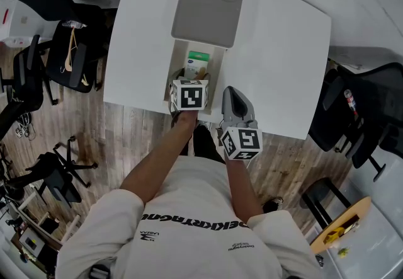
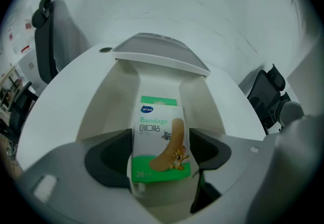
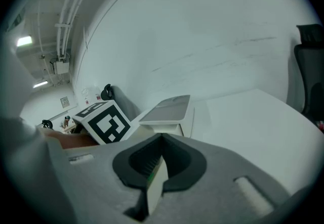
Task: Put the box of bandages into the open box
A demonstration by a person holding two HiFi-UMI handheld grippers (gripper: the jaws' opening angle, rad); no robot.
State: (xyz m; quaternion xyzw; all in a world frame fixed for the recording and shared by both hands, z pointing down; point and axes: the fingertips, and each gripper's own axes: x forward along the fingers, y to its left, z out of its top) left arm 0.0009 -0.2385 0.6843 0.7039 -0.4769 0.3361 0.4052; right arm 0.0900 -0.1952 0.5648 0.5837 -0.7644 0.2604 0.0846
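Head view, left gripper (image 1: 187, 77): I hold it over the near end of the open box (image 1: 179, 57) on the white table (image 1: 283, 51). The grey lid (image 1: 208, 8) is thrown back on the far side.
Head view, box of bandages (image 1: 198, 61): it shows inside the open box, just past my left jaws.
Head view, right gripper (image 1: 233, 96): it is beside the open box, at the near edge of the table.
Left gripper view, jaws: my left gripper (image 2: 161, 153) pinches the box of bandages (image 2: 160, 137), with one dark pad (image 2: 112, 160) against each side.
Left gripper view, position: the printed face looks at me, upright, with the walls of the open box (image 2: 119, 101) around it.
Right gripper view, jaws: my right gripper (image 3: 161, 160) is nearly pressed together on a thin pale slab (image 3: 154, 187), which stands edge-on. I cannot tell what it is.
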